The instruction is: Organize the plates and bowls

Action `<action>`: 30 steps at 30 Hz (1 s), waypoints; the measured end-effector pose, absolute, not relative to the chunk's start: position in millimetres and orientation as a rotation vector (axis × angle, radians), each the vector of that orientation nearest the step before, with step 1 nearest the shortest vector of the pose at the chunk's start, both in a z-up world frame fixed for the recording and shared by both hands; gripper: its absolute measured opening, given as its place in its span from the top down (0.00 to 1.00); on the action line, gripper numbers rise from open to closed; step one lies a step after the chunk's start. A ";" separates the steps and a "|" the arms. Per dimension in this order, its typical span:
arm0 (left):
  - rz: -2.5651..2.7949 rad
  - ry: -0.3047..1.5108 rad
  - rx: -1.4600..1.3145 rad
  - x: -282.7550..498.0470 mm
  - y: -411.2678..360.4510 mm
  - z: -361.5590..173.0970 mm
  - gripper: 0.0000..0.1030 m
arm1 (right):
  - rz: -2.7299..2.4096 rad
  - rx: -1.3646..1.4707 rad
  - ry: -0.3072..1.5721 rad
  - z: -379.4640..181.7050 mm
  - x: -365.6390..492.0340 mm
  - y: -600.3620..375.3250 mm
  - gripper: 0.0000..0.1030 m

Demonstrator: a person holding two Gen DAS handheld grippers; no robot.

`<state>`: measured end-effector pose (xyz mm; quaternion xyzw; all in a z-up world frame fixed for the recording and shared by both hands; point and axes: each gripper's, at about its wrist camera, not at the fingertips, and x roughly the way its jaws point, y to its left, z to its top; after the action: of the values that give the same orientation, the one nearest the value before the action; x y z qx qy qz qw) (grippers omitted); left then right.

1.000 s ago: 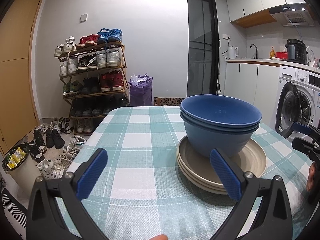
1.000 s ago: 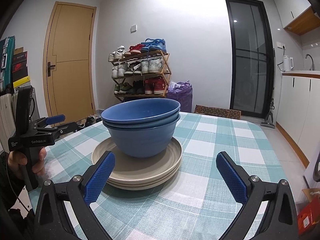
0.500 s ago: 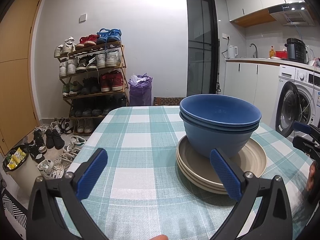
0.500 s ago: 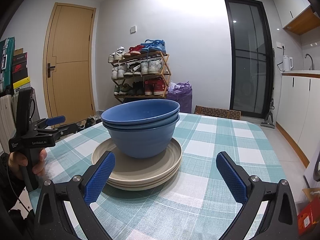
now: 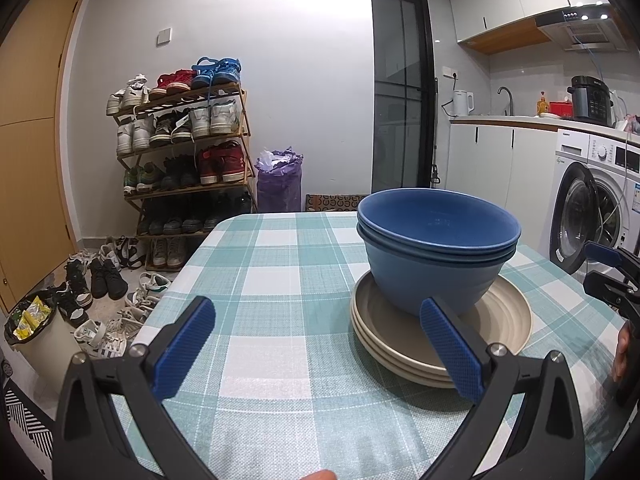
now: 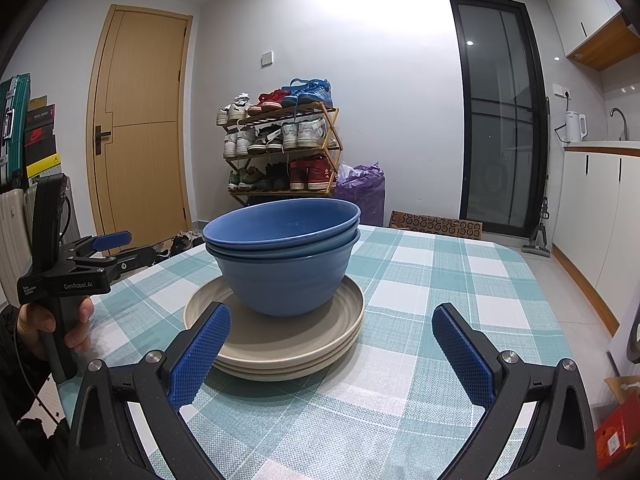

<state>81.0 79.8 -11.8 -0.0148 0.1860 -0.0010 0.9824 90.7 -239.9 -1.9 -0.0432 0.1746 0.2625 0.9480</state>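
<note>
On my far left a hand (image 6: 56, 328) grips the handle of the left gripper (image 5: 320, 356). From its own camera I see its blue pads (image 5: 185, 346) spread wide apart with nothing between them, hovering low over the checked tablecloth (image 5: 280, 280). The right-hand pad sits in front of the near rim of the plates without touching them, as far as I can tell.

Moving right, the stack sits near the middle of the table: three beige plates (image 6: 280, 344) nested flat, and on them two blue bowls (image 6: 284, 264), one inside the other, both upright. The bowls rest on the centre of the top plate, leaving its rim bare all round. From the left wrist camera the same stack lies right of centre, bowls (image 5: 436, 256) over plates (image 5: 500, 320).

Further right is my right gripper (image 6: 328, 352), also gaping wide and holding nothing. Its left pad (image 6: 200, 350) overlaps the near left edge of the plates in the picture; I cannot tell whether it touches. Its right pad hangs over bare cloth well clear of the stack. In the left camera that gripper shows only as a sliver at the right edge (image 5: 612, 276).

Behind the table stand a shoe rack (image 6: 280, 148), a purple bag (image 6: 360, 196) and a dark glass door (image 6: 500, 120)
</note>
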 end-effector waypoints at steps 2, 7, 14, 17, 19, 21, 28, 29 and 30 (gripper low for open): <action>-0.003 0.375 -0.029 81.7 79.4 -11.7 0.00 | 0.534 -0.088 0.357 -2.0 91.0 -239.9 0.00; -0.004 0.375 -0.029 82.4 78.9 -11.9 0.00 | 0.534 -0.087 0.356 -2.0 90.7 -240.0 0.00; -0.012 0.376 -0.028 83.5 77.7 -13.2 0.00 | 0.535 -0.088 0.356 -2.0 90.8 -240.0 0.00; -0.015 0.376 -0.028 83.7 77.2 -13.3 0.00 | 0.534 -0.088 0.355 -2.0 90.8 -239.9 0.00; -0.019 0.377 -0.026 84.2 76.6 -13.8 0.00 | 0.534 -0.088 0.356 -2.1 90.8 -239.9 0.00; -0.020 0.377 -0.027 83.8 76.3 -13.8 0.00 | 0.534 -0.088 0.356 -2.1 90.7 -240.0 0.00; -0.021 0.377 -0.026 84.0 75.8 -13.9 0.00 | 0.534 -0.088 0.356 -2.2 90.8 -240.1 0.00; -0.021 0.377 -0.025 84.0 75.7 -13.9 0.00 | 0.534 -0.088 0.355 -2.2 90.7 -240.0 0.00; -0.020 0.376 -0.026 83.9 76.0 -13.8 0.00 | 0.534 -0.088 0.355 -2.2 90.6 -240.1 0.00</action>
<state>83.9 76.0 -13.8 -0.0129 0.1871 -0.0100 0.9822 90.6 -240.1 -2.2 -0.0431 0.1743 0.2624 0.9481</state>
